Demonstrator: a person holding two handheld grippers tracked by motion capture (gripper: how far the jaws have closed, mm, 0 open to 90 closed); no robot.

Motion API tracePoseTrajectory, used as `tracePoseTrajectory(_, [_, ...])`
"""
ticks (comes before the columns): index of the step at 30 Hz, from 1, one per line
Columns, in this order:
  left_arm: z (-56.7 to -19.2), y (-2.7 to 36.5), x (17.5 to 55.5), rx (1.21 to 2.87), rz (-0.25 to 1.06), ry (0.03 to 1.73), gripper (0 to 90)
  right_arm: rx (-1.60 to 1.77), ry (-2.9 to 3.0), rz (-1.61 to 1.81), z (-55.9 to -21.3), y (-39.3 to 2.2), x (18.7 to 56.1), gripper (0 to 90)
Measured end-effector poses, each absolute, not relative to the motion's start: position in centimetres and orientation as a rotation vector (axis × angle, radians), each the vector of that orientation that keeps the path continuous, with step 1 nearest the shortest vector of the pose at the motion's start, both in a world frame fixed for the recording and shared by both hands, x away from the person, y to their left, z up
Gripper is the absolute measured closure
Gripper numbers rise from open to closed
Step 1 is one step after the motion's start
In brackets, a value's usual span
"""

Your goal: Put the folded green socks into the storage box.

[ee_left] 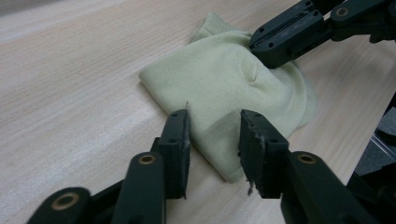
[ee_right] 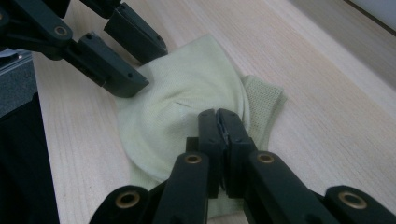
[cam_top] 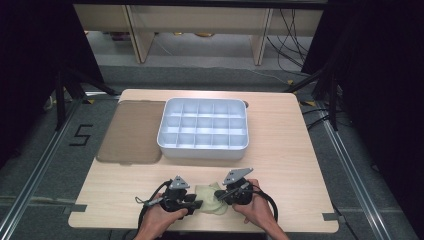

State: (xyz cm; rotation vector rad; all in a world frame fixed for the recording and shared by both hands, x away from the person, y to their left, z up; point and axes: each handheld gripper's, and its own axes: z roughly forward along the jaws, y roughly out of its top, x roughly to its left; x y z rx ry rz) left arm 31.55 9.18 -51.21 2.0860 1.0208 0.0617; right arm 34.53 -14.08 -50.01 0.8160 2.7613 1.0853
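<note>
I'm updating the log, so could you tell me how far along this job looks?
Done: the tan lid lies beside the open white organiser. In hand: the right gripper is shut on the pale green sock; the left gripper is open around its edge. Left: the sock still lies on the table.

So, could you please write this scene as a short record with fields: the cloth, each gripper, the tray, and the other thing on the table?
cloth: pale yellow-green cloth, folded, flat on the table near its front edge
left gripper: left gripper open, jaws astride the cloth's near edge
right gripper: right gripper shut, pinching a fold of the cloth
tray: white divided tray, compartments empty, at mid-table
other: brown lid flat, left of the tray
</note>
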Motion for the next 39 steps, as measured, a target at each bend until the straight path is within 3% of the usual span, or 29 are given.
tracePoseTrajectory(10, [-51.3, 9.3, 31.3, 2.081, 0.069, 1.010, 80.8, 0.807, 2.756, 1.086, -50.0, -14.0, 34.5, 89.0])
tracePoseTrajectory(27, [-50.7, 9.2, 31.2, 2.087, 0.092, 0.979, 83.6, 0.758, 2.709, 1.180, -48.4, -13.4, 34.1, 87.3])
tracePoseTrajectory(39, [-50.0, 10.3, 31.3, 2.080, 0.102, 0.964, 84.9, 0.732, 2.777, 1.088, -49.9, -10.9, 35.2, 88.6])
